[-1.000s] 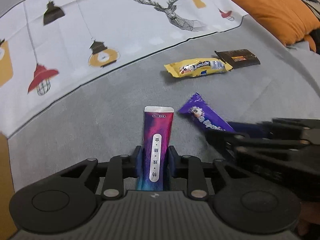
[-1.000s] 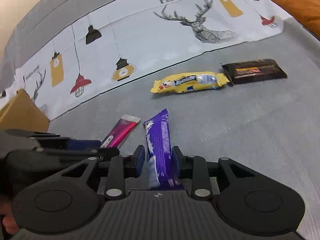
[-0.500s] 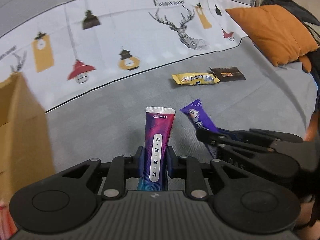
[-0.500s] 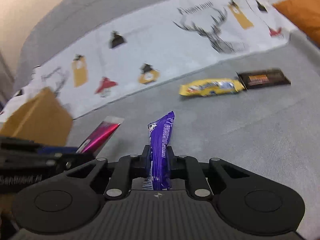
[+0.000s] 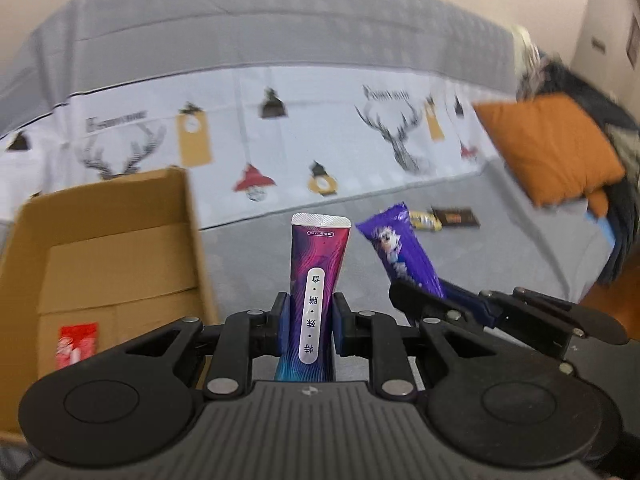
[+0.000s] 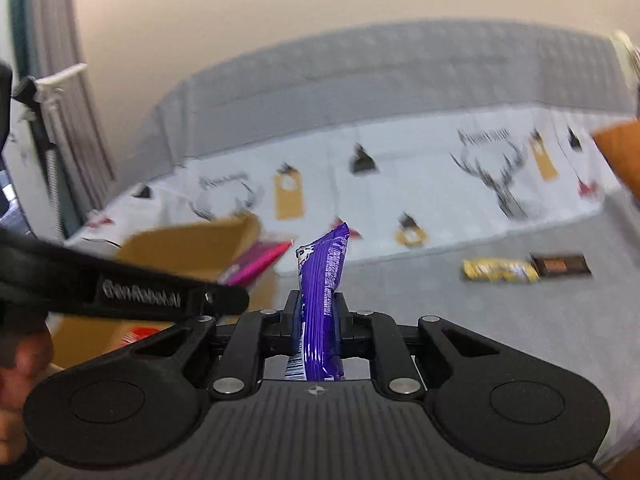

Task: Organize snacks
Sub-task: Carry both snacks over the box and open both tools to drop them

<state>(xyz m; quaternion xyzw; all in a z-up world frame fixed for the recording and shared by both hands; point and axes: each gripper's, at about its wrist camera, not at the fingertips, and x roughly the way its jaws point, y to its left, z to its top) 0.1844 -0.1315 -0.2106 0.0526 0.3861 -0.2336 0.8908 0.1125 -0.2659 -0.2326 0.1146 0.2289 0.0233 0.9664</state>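
Observation:
My left gripper is shut on a magenta-and-purple snack pouch that stands upright between its pads. My right gripper is shut on a purple snack bar, also seen to the right in the left wrist view as the purple snack bar. Both are held in the air above the grey bed. An open cardboard box sits to the left, with a red packet inside. In the right wrist view the left gripper's arm crosses in front of the box. A yellow bar and a dark brown bar lie far off on the bed.
A white printed cloth with deer and lamps covers the back of the bed. An orange pillow lies at the right with dark clothing behind it. A person's hand shows at the left edge of the right wrist view.
Both grippers have risen off the bed with their snacks and swung left, bringing the cardboard box into view. The right gripper closed tight on the purple bar. The yellow and brown bars look farther away.

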